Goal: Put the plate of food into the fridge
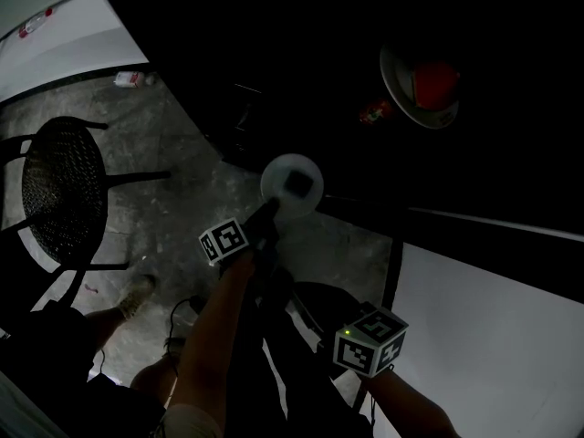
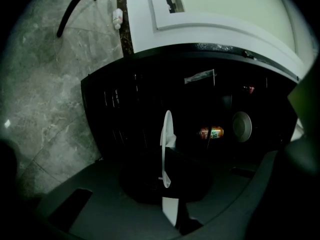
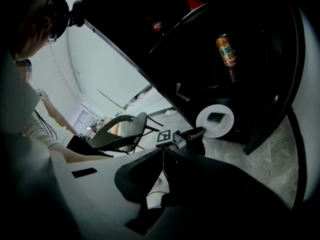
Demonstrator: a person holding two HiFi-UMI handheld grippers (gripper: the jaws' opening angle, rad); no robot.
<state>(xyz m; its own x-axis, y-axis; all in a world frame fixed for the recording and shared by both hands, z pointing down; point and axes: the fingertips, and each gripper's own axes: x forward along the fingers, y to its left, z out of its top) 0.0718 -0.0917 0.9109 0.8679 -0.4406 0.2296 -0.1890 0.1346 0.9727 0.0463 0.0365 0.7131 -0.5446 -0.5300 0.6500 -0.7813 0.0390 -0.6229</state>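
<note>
Plate of food (image 1: 292,182): rim clamped in your left gripper (image 1: 271,210) fingers, just before fridge (image 1: 319,80), not yet inside; right gripper (image 3: 163,154) fingers closed, empty.

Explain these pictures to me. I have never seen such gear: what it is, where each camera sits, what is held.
A person holds a two-jaw gripper in each hand; the marker cubes belong to them. The head view looks down from the person's head; the other two cameras ride on the grippers. The left gripper is shut on a white plate carrying a dark piece of food. The right gripper is shut and empty. Ahead stands the dark fridge, with a can inside. A black chair stands on the grey floor.
</note>
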